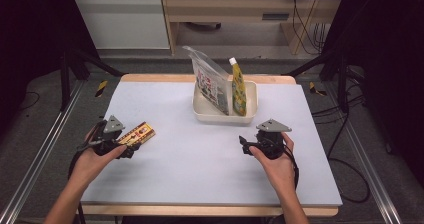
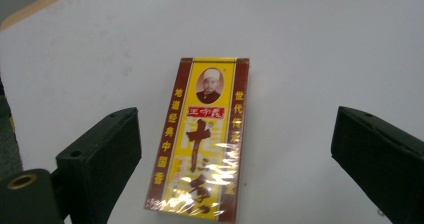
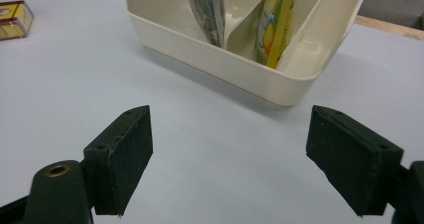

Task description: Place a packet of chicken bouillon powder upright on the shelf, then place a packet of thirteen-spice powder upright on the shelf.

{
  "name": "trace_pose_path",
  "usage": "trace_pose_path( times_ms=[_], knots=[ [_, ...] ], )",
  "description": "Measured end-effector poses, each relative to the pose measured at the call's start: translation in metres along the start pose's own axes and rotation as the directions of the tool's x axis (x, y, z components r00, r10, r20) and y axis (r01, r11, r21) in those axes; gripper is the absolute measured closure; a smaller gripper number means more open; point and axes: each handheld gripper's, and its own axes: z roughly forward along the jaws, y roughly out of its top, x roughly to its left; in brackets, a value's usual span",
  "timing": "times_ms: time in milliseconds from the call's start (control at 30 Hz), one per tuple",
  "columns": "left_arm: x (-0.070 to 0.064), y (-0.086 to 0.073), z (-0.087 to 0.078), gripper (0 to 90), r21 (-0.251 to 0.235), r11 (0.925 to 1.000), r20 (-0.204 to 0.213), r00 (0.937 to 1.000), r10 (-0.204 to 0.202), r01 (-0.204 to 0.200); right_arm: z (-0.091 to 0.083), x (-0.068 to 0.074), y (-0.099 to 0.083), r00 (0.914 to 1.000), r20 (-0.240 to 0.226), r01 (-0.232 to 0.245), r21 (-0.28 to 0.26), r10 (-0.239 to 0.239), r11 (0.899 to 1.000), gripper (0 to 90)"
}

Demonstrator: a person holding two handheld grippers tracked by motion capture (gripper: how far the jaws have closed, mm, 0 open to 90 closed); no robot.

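Note:
A flat yellow and dark red box [image 1: 137,133] [image 2: 203,139] with printed characters and a small portrait lies on the white table [image 1: 200,149] at the left. My left gripper [image 1: 120,146] [image 2: 235,164] is open, its jaws either side of the box's near end without touching it. A cream divided bin [image 1: 225,115] [image 3: 225,69] stands at the centre back; it holds an upright clear bag [image 1: 210,81] [image 3: 205,6] and a yellow pouch with a white cap [image 1: 238,86] [image 3: 277,24]. My right gripper [image 1: 247,145] [image 3: 230,159] is open and empty, just in front of the bin.
The box's corner [image 3: 15,19] shows far left in the right gripper view. The table's wooden edge [image 1: 210,210] runs along the front. A metal frame rail [image 1: 45,144] flanks the left side, and cables [image 1: 345,169] lie on the floor at the right.

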Motion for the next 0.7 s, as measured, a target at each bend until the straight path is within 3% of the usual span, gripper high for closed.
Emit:
trace_pose_path(
  times_ms=[100, 300, 400, 500, 533, 700],
  knots=[
    [0.009, 0.005, -0.003, 6.0, 0.064, 0.998, 0.018, 0.9998, -0.003, 0.002, 0.001, -0.001, -0.001, 1.0, -0.008, 0.005, 0.002, -0.005, 1.0, 19.1],
    [0.025, 0.013, -0.01, 6.8, 0.142, 0.9897, 0.063, 0.9976, -0.026, 0.017, 0.005, 0.002, -0.003, 0.9995, -0.02, 0.025, 0.034, -0.024, 0.999, 23.2],
    [0.026, 0.016, -0.008, 9.4, 0.171, 0.9852, 0.081, 0.9963, -0.027, 0.013, 0.007, 0.005, -0.004, 0.9973, -0.015, 0.073, 0.05, -0.072, 0.996, 25.1],
    [0.026, 0.019, -0.003, 11.4, 0.223, 0.9745, 0.1, 0.995, 0.004, -0.026, 0.009, 0.005, -0.005, 0.9969, -0.023, 0.076, 0.055, -0.075, 0.996, 27.2],
    [0.026, 0.019, 0.0, 15.5, 0.237, 0.971, 0.099, 0.995, 0.009, -0.032, 0.009, 0.005, -0.005, 0.9963, -0.024, 0.084, 0.059, -0.083, 0.995, 27.3],
    [0.028, 0.021, 0.016, 15.6, 0.29, 0.9558, 0.109, 0.9939, 0.015, -0.046, 0.012, 0.006, -0.007, 0.9957, -0.042, 0.085, 0.072, -0.083, 0.994, 27.0]
  ],
)
